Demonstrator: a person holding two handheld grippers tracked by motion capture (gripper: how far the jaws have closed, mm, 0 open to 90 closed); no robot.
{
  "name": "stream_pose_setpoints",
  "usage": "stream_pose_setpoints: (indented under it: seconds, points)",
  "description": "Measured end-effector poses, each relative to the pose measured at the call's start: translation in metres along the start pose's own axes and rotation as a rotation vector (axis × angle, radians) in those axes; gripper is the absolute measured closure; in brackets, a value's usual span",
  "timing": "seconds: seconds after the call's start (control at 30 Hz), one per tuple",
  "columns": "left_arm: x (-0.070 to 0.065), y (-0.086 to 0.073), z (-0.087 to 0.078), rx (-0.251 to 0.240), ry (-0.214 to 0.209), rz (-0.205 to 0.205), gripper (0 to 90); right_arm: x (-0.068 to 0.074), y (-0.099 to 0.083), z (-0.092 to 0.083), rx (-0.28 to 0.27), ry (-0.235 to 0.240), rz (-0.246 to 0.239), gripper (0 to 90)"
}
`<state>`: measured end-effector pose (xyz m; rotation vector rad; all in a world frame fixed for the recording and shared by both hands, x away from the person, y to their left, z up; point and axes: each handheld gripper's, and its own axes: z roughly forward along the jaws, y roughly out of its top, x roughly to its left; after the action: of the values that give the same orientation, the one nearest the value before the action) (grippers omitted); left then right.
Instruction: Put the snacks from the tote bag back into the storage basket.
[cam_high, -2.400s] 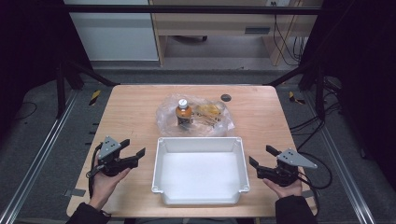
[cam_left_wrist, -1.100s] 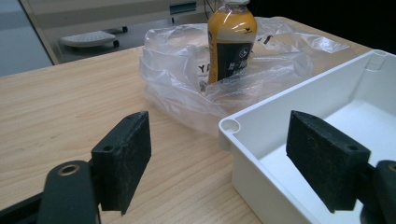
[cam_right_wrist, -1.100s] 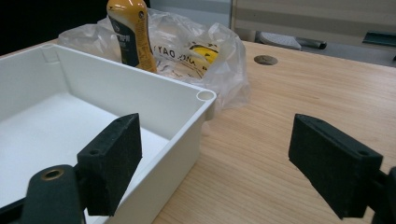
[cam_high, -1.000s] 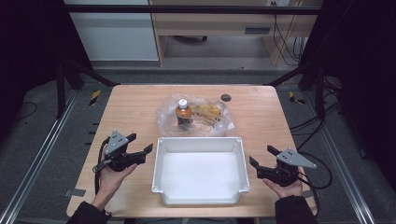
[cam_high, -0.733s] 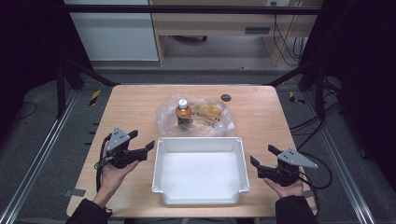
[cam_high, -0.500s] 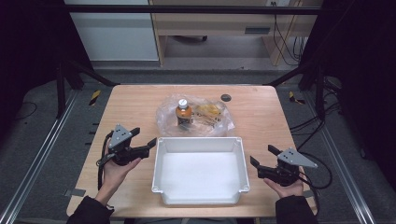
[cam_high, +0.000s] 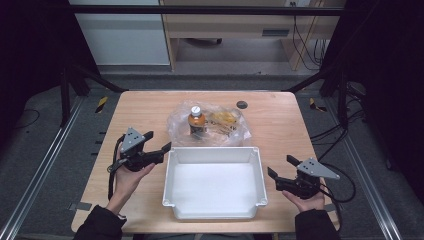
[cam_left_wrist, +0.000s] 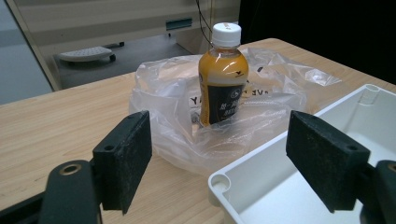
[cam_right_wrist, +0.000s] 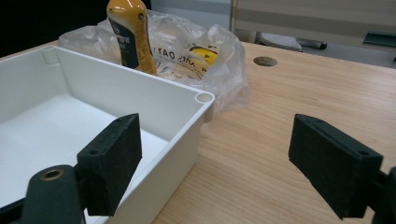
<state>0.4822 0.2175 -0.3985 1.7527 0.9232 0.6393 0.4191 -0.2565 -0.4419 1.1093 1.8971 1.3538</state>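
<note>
Orange drink bottle (cam_high: 196, 121) upright in clear plastic bag (cam_high: 210, 126) near table's far edge, white tray (cam_high: 214, 181) in front, left gripper (cam_high: 159, 143) and right gripper (cam_high: 281, 167) both spread wide, grasping nothing.

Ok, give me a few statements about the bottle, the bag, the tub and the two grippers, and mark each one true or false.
1. The bottle stands upright on the plastic bag. True.
2. The white tub holds the bottle. False: the tub is empty; the bottle stands beyond it.
3. The left gripper is open and holds nothing. True.
4. The right gripper is shut on the tub's rim. False: it is open, beside the tub.
5. The bottle's cap is off. False: a white cap is on.
</note>
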Motion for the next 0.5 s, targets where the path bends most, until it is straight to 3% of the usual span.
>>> stream_pose_setpoints:
  seconds: [0.5]
  points:
    - [-0.002, 0.009, 0.013, -0.012, 0.006, 0.0, 22.5, 0.002, 0.003, 0.001, -0.008, 0.007, -0.005, 17.5]
